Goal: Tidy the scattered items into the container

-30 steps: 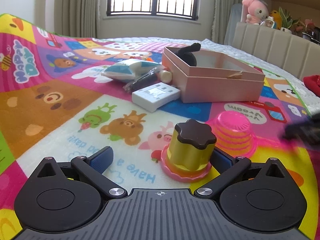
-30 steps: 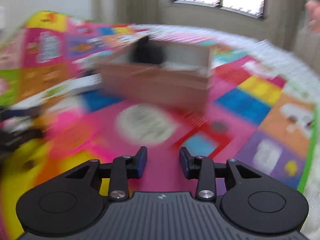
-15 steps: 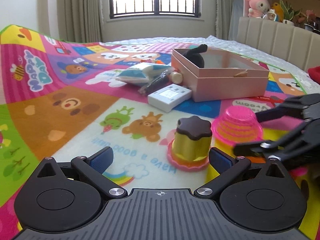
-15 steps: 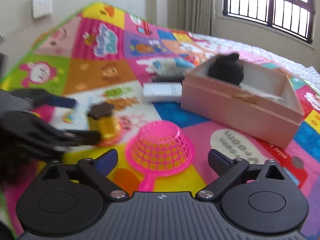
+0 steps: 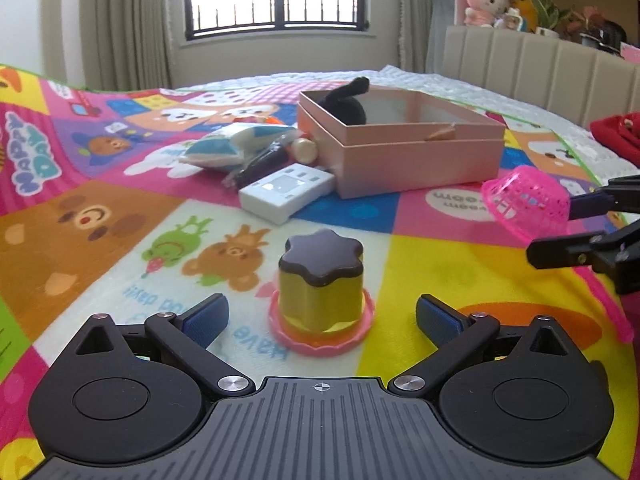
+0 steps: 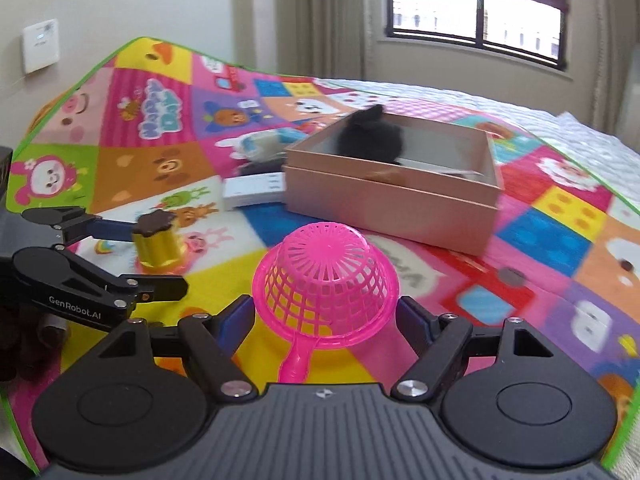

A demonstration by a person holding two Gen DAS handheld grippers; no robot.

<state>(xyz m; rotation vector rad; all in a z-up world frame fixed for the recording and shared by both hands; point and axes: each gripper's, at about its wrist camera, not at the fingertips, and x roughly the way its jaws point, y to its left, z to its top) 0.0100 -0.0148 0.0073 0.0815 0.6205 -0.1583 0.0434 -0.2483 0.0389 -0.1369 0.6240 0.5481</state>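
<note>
The right claw [image 6: 326,312] pinches the pink strainer [image 6: 324,272] across its round rim. Its jaws have just been closing, and both pads look pressed against the mesh at lower centre of the right wrist view. In the left wrist view the strainer hangs tilted at the right edge, seemingly off the play mat [image 5: 100,232] and short of the pink box [image 5: 400,160] at upper centre.

The left claw [image 5: 320,312] is spread. Its jaws have also just been closing, with the gold pudding toy [image 5: 320,280] between them but clear of both pads.

The main risk is probably the strainer pivoting or slipping, since the pads bear on a curved, springy rim and the handle hangs free. A swing toward the box could catch that handle on the near wall. On the left, uneven closing might nudge the toy over, or lift the gold body off its pink saucer, if the two are separate.

The strainer sits dome-up, mouth down. Its long axis runs along the handle, which points back toward the camera at the frame's lower middle.
</note>
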